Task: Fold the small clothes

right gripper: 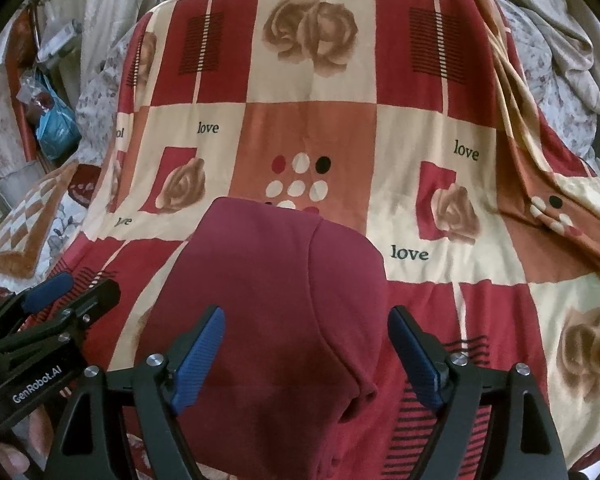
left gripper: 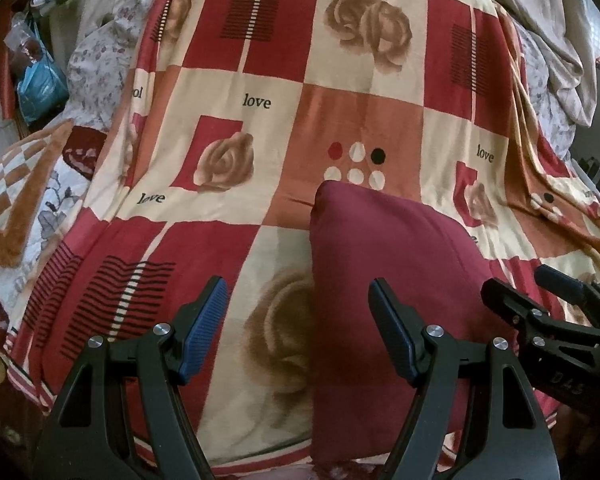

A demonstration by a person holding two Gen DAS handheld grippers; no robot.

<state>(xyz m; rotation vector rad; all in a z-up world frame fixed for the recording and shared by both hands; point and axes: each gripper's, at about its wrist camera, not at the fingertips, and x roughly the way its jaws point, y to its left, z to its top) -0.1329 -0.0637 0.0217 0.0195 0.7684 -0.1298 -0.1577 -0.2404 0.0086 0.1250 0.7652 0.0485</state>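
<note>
A maroon garment [left gripper: 384, 280] lies folded on the patterned blanket [left gripper: 260, 92]; in the right wrist view the garment [right gripper: 276, 304] fills the near centre, with a curved fold line across it. My left gripper [left gripper: 298, 300] is open and empty, above the garment's left edge. My right gripper [right gripper: 306, 328] is open and empty, its jaws straddling the garment from above. The right gripper [left gripper: 540, 292] also shows at the right of the left wrist view. The left gripper [right gripper: 68, 292] shows at the left of the right wrist view.
The red-and-cream blanket with roses and "love" print [right gripper: 380, 120] covers the bed. A floral sheet [left gripper: 100, 72] and a brown checked plush blanket [left gripper: 24, 184] lie at the left. Bags and clutter [left gripper: 36, 76] sit beyond the left edge. Grey bedding [right gripper: 560, 32] is bunched at the far right.
</note>
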